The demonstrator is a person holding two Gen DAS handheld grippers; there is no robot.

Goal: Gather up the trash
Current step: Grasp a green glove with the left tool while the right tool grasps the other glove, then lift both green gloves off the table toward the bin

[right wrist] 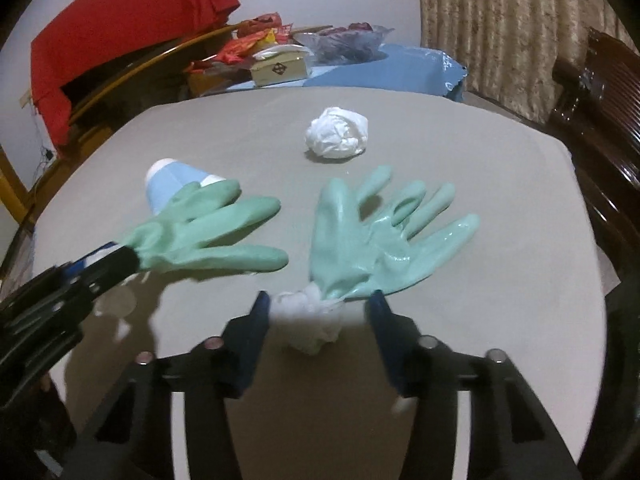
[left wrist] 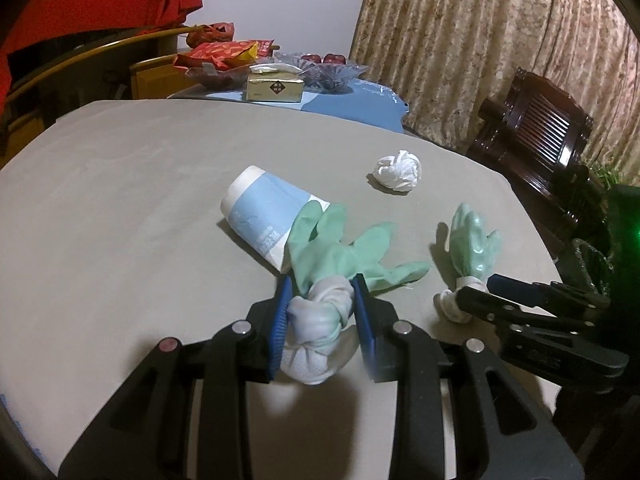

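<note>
Green rubber with a white knitted cuff: two such gloves lie toward the near edge of the grey desk [left wrist: 120,184]. The left gripper [left wrist: 320,296] is clamped on the bunched white cuff of the left glove [left wrist: 340,256], both blue pads pressing into the fabric, and that glove's fingers fan out toward the middle of the desk. Just beside it, nearer the right edge, the right glove [right wrist: 372,240] lies palm up and glossy, its crumpled cuff between the fingers of the right gripper [right wrist: 316,316]. In the right wrist view those blue pads stand apart on either side of the cuff with a gap to each, so the gripper is not yet pressing on it. Behind the left glove a blue and white paper cup [left wrist: 264,212] lies on its side, its rim touching or overlapped by the glove's fingers. Farther in, toward the far right corner, sits a crumpled white paper ball [right wrist: 336,132], well apart from the gloves. Beyond the far edge a tissue box [left wrist: 274,86] rests on a blue surface.
</note>
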